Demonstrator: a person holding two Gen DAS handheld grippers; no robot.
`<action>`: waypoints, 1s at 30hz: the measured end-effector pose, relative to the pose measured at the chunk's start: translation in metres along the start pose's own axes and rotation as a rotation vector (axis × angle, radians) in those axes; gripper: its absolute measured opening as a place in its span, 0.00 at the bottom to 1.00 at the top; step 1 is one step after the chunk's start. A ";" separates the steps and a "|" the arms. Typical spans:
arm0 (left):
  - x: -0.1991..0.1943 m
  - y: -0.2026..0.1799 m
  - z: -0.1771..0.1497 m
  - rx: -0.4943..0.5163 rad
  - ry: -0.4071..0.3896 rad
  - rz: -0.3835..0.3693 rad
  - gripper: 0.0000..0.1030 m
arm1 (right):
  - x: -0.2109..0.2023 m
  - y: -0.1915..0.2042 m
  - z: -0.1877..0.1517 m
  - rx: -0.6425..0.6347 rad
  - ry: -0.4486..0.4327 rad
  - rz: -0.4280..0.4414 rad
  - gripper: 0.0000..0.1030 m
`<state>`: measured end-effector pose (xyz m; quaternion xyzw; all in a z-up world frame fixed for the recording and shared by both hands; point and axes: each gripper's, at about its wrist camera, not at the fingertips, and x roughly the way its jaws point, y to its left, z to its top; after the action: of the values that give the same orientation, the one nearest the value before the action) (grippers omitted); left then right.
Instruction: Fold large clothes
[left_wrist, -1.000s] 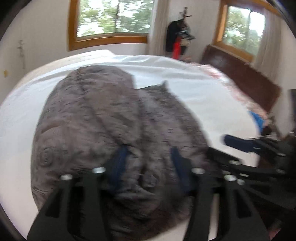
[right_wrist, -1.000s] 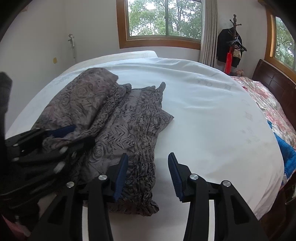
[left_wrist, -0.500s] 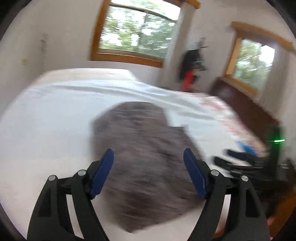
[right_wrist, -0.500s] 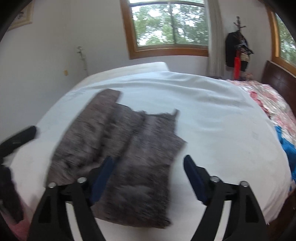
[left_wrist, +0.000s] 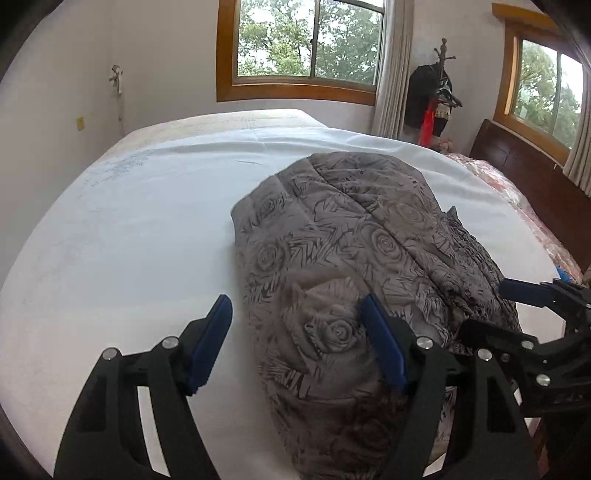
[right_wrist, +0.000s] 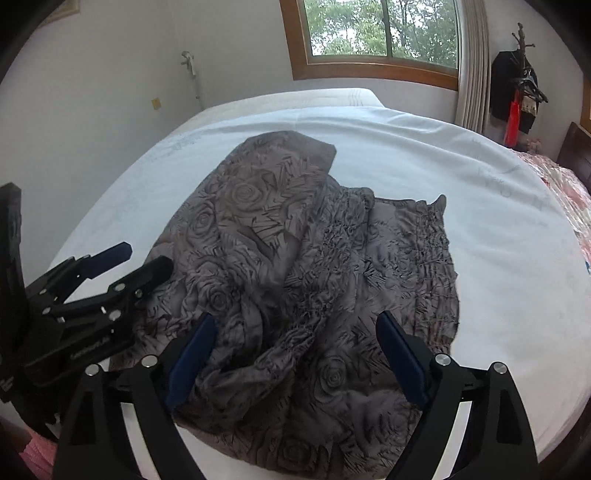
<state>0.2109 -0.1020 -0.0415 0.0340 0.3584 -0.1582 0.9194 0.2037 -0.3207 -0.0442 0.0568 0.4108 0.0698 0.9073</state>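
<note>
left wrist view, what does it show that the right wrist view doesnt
Only the left wrist view shows the second window above the dark wooden headboard, and the right tongs coming in from the side.

Only the right wrist view shows the garment's right edge with its pointed strap tip, the bunched folds near the camera, and the left tongs from the side.

Both show the grey rose-print garment on the white bed sheet, the coat rack, and both tongs open.
</note>
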 end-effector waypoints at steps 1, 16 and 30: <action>0.006 0.003 0.001 -0.006 0.004 -0.011 0.71 | 0.003 0.002 0.001 -0.001 0.005 0.001 0.86; 0.008 0.015 -0.004 -0.034 -0.003 -0.075 0.70 | 0.014 0.027 -0.003 -0.077 -0.005 0.087 0.43; -0.034 -0.009 -0.001 -0.026 -0.085 -0.101 0.68 | -0.058 0.027 -0.006 -0.152 -0.203 0.063 0.20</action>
<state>0.1840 -0.1014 -0.0193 -0.0029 0.3224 -0.2012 0.9250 0.1589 -0.3036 -0.0007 0.0074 0.3083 0.1229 0.9433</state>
